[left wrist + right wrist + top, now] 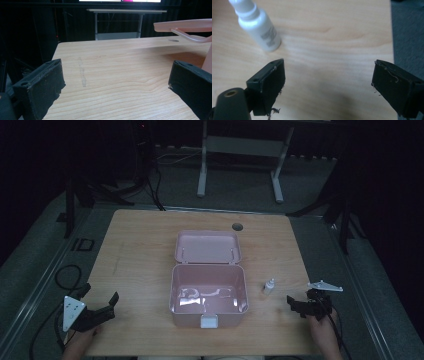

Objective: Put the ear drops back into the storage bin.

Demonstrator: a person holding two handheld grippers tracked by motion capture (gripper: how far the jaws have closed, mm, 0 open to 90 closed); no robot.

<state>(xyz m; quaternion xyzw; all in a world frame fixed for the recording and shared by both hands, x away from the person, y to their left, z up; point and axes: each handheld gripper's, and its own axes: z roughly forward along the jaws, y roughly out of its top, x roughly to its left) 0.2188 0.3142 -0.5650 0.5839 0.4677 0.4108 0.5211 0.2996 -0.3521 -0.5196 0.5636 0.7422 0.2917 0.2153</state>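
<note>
Keep right tool (328, 82) spread wide, swing toward upright white bottle (259, 26), centre before pinching; left tool (115, 85) also spread, empty

Dim lab: wooden table (140, 245), black curtains, floor cables (67, 275), frame stand (240, 165).

– What blocks me on the bench (140, 250)?
– The open box (208, 296) at the middle of the near edge, its lid (208, 247) lying back; a bottle (269, 286) just right of it.
– And free room?
– I see bare wood left of the box and along the far edge.
</note>
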